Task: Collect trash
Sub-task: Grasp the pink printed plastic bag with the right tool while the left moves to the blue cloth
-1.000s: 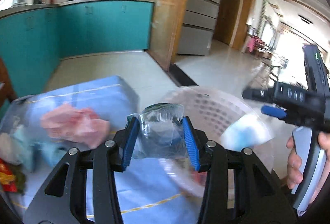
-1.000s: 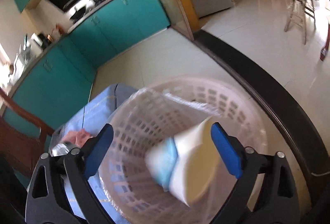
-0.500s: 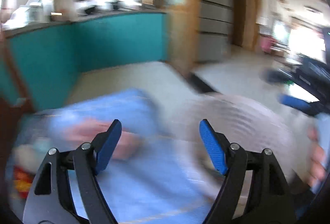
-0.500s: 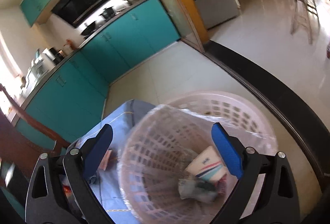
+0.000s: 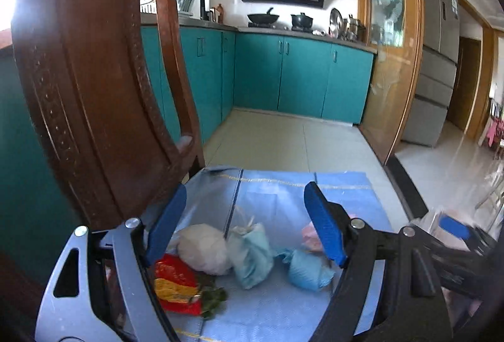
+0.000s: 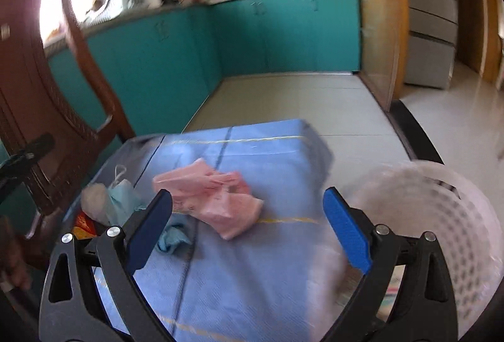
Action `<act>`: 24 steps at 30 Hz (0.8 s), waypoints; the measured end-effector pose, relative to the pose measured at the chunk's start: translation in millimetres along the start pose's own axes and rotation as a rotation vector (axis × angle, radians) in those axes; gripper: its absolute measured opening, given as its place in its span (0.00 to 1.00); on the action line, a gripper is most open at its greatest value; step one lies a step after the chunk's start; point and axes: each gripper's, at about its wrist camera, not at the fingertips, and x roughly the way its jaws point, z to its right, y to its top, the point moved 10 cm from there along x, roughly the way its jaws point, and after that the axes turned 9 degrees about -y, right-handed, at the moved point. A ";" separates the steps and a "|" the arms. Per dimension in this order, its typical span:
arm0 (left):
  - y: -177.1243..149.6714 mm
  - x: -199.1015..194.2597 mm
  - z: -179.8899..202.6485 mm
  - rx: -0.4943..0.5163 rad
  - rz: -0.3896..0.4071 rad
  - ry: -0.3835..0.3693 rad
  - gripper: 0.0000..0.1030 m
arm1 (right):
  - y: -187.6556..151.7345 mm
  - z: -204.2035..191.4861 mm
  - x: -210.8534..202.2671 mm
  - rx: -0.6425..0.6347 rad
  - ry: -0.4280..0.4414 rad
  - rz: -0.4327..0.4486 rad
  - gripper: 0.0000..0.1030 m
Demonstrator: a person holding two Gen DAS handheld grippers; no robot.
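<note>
Tools both empty now, swung back from the basket toward the remaining trash. Left tool spread wide with nothing between its blue pads, jaws having just opened to let go of the clear plastic wrapper gripped a second ago. Right tool equally wide and bare, the white and blue carton dropped half a second back no longer between its pads. White lattice basket at 3 o'clock in the right view, blurred, contents hard to make out.

Still waiting on the blue-covered worktop: white knotted bag, pale blue knotted bag touching it, smaller blue bundle toward 4 o'clock, red and yellow snack wrapper toward 7 o'clock beside some green scraps. Crumpled pink plastic bag lying apart, dead ahead of the right tool at 12 o'clock.

Two pieces apparently binned, five or so left; likely next picks the cluster for the left, the pink bag for the right.
</note>
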 end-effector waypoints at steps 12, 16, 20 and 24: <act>-27.1 29.5 -47.1 -0.044 -0.155 -0.020 0.76 | -29.2 -67.5 91.4 -0.122 0.005 -0.201 0.66; -34.0 36.4 -46.2 -0.055 -0.178 -0.025 0.76 | -38.2 -72.3 87.0 -0.149 0.011 -0.210 0.27; -43.5 38.9 -38.6 -0.055 -0.197 -0.039 0.76 | -40.2 -67.1 69.5 -0.123 0.063 -0.212 0.13; -50.3 44.2 -22.7 -0.051 -0.226 -0.083 0.76 | -31.0 -47.8 47.2 -0.085 0.043 -0.170 0.13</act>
